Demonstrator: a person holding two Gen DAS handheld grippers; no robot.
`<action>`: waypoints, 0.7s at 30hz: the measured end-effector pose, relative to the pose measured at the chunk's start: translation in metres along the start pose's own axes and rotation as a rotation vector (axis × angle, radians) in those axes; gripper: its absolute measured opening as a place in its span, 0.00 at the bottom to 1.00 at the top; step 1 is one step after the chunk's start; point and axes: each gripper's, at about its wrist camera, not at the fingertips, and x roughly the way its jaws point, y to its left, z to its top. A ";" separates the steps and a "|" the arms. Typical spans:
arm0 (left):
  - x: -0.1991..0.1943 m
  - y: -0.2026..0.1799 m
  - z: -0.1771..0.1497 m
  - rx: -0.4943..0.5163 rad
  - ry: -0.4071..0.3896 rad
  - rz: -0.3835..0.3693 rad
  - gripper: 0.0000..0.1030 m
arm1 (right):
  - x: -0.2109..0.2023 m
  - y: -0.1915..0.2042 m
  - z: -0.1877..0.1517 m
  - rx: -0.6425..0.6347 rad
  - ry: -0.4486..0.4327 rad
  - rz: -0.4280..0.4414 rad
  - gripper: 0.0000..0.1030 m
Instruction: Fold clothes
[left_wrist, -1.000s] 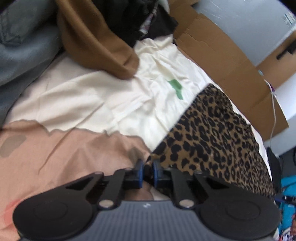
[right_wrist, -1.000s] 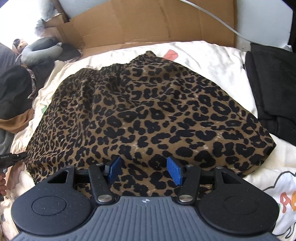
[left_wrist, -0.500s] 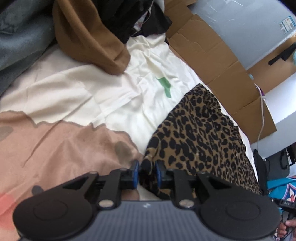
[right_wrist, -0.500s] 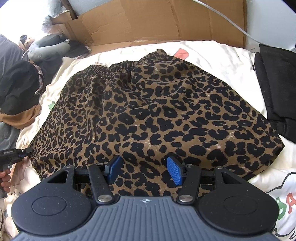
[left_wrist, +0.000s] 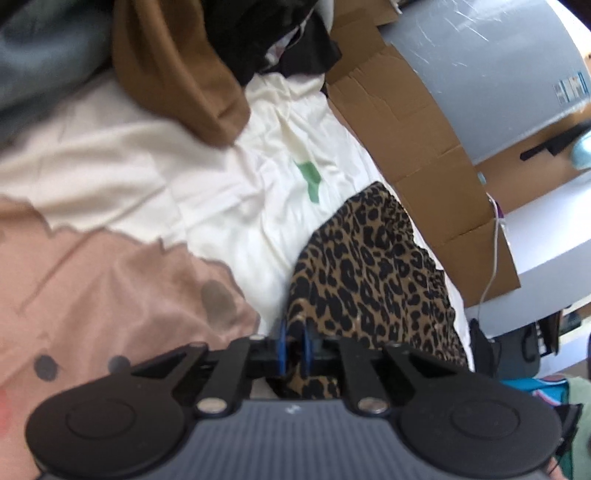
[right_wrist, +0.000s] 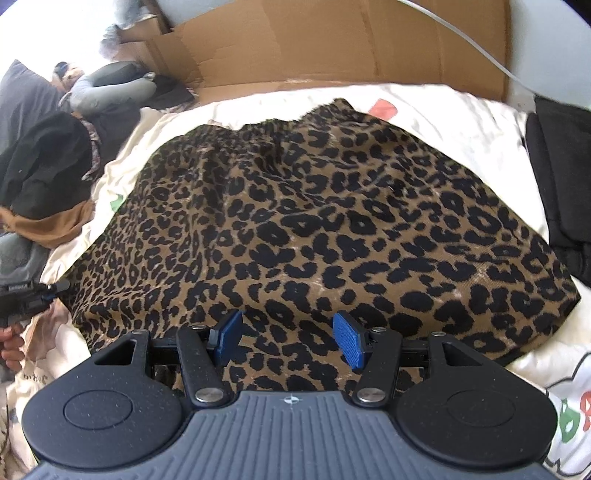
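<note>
The leopard skirt (left_wrist: 373, 273) is pinched by the left gripper (left_wrist: 293, 341). The right gripper (right_wrist: 287, 338) is held spread wide. With only one corner held, the fold could be skewed.

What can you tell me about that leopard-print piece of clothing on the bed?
The leopard-print garment is thin tan cloth with black spots, spread mostly flat on the cream bedsheet, with a gathered band along its far edge. The left gripper is shut on one near corner, bunching the cloth there. The right gripper is open above the near hem, not gripping it.
</note>
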 end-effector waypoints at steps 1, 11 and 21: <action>-0.002 -0.005 0.001 0.012 0.001 -0.003 0.08 | 0.000 0.003 0.000 -0.017 -0.005 -0.008 0.60; 0.014 -0.082 0.005 0.113 0.045 -0.099 0.08 | 0.003 0.015 -0.001 -0.037 -0.001 0.035 0.60; 0.033 -0.128 0.001 0.128 0.117 -0.160 0.07 | -0.002 0.035 0.002 -0.071 -0.037 0.121 0.87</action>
